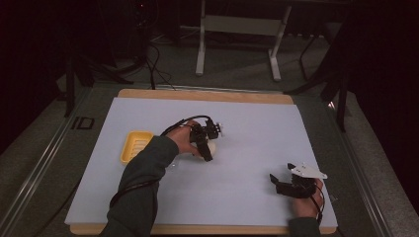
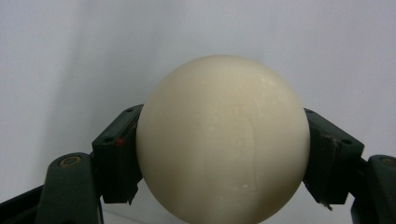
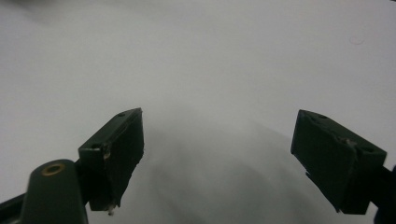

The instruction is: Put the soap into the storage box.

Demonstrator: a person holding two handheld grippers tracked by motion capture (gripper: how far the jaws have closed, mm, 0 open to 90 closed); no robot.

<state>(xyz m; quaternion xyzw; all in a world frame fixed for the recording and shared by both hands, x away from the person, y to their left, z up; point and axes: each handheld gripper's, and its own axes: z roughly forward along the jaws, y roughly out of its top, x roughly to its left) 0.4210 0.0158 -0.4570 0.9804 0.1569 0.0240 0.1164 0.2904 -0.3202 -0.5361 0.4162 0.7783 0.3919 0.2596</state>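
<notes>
White sheet (image 1: 247, 128): left gripper (image 2: 223, 154) grips ball (image 2: 223, 140)

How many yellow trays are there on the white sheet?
1. The tray lies at the left of the sheet, just left of the left gripper, which holds an egg.

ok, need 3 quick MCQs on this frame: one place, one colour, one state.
1. Where is the yellow tray relative to the left gripper in the high view?
A. to its left
B. to its right
C. under the right gripper

2. What colour is the ball?
A. red
B. cream white
C. blue

3. How is the right gripper?
A. shut on the ball
B. shut on the tray
C. open, holding nothing

Key:
1 A: the tray lies left of the left hand on the white sheet.
2 B: the ball looks cream between the left fingers.
3 C: its fingers stand apart over bare sheet.
</notes>
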